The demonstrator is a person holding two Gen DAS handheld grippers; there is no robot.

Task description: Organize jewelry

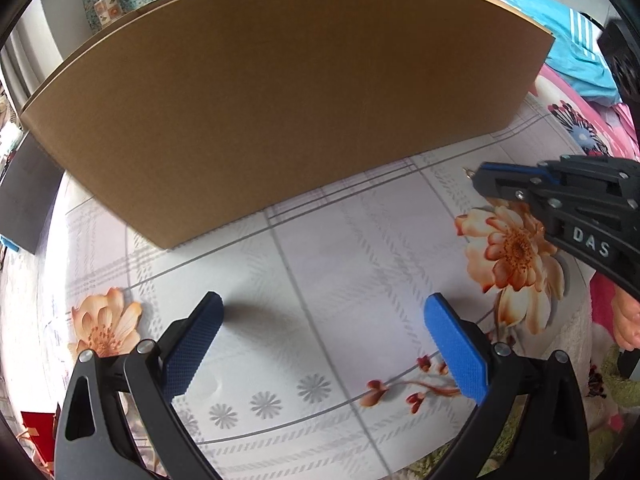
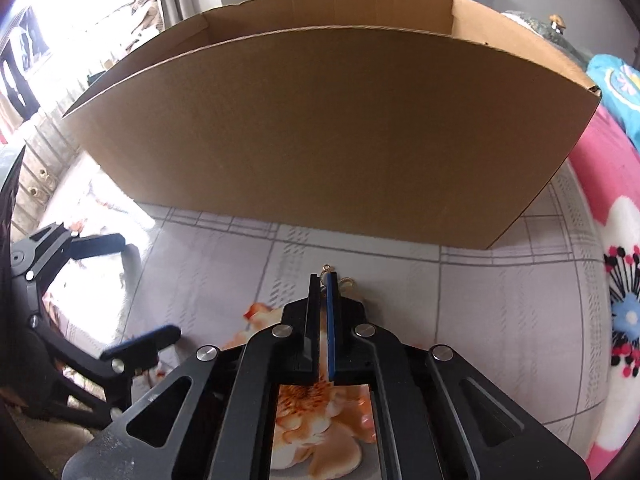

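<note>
Jewelry (image 2: 329,276), a small gold-coloured piece with a ring and a curl of chain, is sitting pinched at the very tips of my right hand-held gripper (image 2: 323,280), low over the flowered cloth on the worktop (image 1: 320,264) and just in front of the cardboard box (image 2: 320,132). Going left to right: my left hand-held gripper (image 1: 326,344) is hovering with its blue pads wide apart and nothing between them; my right one is standing fully closed on the piece, only its ends showing past the pads. Since the grip looks shallow, I am judging a slow, level lift over the near wall the safest way in.
</note>
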